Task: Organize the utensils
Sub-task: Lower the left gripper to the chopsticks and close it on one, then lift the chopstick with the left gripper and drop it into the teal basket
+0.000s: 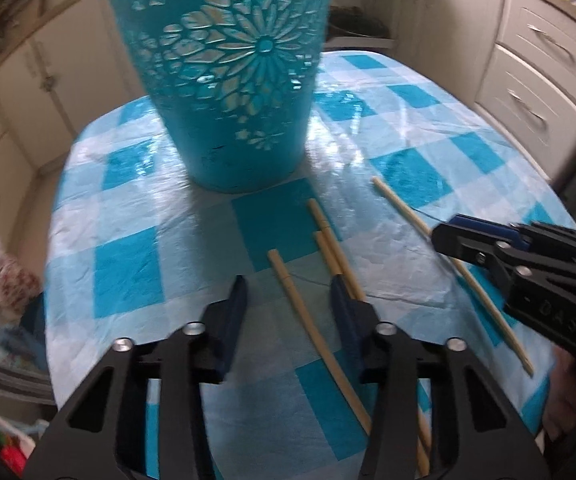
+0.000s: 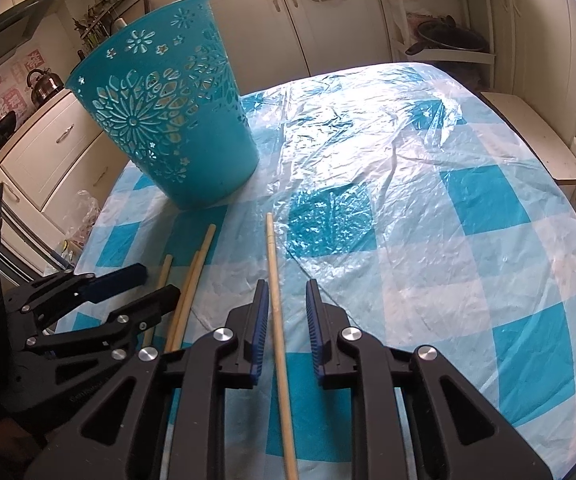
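From the left wrist we see our left gripper [image 1: 288, 292] spread over the checked cloth [image 1: 128, 272], with one chopstick [image 1: 312, 320] lying between its fingers and untouched by either pad. Two more chopsticks [image 1: 334, 252] lie side by side just right of it, running under the right finger. A fourth stick [image 1: 404, 210] lies apart to the right, passing under our right gripper [image 1: 444, 236]. The teal bin [image 1: 232, 80] stands upright just beyond the sticks.

We judge the sticks light, stiff and smooth, likely bamboo. On the glossy plastic sheet they would roll or skid when nudged, so we would close squarely across the shaft, near the middle, to keep a stick from tipping. They lie flat, so the pads must come down to the cloth. Raised letters on the right gripper read roughly "DAS"; we cannot be sure.

From the right wrist, our right gripper [image 2: 286, 292] is open narrowly around the lone stick [image 2: 274, 276], gaps showing on both sides. The left gripper [image 2: 158, 282] sits to the left, spread, beside the pair [image 2: 200, 264]. The bin [image 2: 168, 120] stands beyond, its top open. Pink wall stickers by the kettle [image 2: 44, 82] carry characters too small to read.
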### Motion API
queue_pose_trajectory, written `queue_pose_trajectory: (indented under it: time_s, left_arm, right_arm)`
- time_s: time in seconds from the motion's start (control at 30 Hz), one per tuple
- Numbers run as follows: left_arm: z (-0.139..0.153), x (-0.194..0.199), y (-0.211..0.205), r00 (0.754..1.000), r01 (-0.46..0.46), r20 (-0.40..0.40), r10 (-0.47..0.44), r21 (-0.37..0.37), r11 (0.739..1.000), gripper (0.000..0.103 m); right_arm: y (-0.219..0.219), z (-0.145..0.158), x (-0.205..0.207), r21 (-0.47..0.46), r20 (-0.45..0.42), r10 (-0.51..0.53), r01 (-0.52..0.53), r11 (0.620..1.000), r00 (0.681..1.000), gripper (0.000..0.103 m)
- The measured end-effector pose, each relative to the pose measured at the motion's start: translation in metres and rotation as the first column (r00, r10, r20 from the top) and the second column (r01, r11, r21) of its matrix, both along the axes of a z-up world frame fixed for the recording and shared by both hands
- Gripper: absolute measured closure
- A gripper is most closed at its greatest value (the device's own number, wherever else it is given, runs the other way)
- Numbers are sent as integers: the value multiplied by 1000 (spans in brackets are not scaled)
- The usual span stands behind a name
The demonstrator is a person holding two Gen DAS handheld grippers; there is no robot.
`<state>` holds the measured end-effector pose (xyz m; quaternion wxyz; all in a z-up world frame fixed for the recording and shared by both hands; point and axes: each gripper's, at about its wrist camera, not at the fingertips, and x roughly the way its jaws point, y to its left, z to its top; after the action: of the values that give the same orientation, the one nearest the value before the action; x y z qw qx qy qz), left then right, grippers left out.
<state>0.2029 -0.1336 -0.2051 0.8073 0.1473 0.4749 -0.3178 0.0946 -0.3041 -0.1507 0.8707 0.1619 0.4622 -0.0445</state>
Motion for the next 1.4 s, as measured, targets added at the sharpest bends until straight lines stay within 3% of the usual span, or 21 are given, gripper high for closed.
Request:
queue_pose_trajectory:
  time_s: [0.17,0.4,0.63,0.83,0.93,1.13,1.4]
  left_arm:
    - [2,-2,-10,992,127,19,-128,43,991,92]
    - [3,-4,-14,976,211,33,-216,101,972,94]
    - [3,-1,-9,991,130,18,-133,107,986,92]
    - [4,-1,-7,997,65,20,-68,99,993,91]
    - [4,-2,-6,998,47,27,-50,101,994,88]
    - [5,-1,-4,999,23,34,-27,98,995,81]
    - [5,1,-2,999,16,40,-21,105,994,72]
  right_arm:
    - [-3,0,3,3,-3,-3,3,1000,1000,83]
    - [-4,1,7,10,-7,-4,4,1000,1000,81]
    - [1,2,10,-13,-6,17,-17,1000,1000,79]
    - [15,0,15,-107,-19,72,-73,992,997,79]
    - [22,-1,16,-148,-36,97,-101,984,995,96]
    - [17,-1,13,-107,-40,92,-96,990,995,96]
    - [23,-1,19,-138,-36,104,-108,984,994,91]
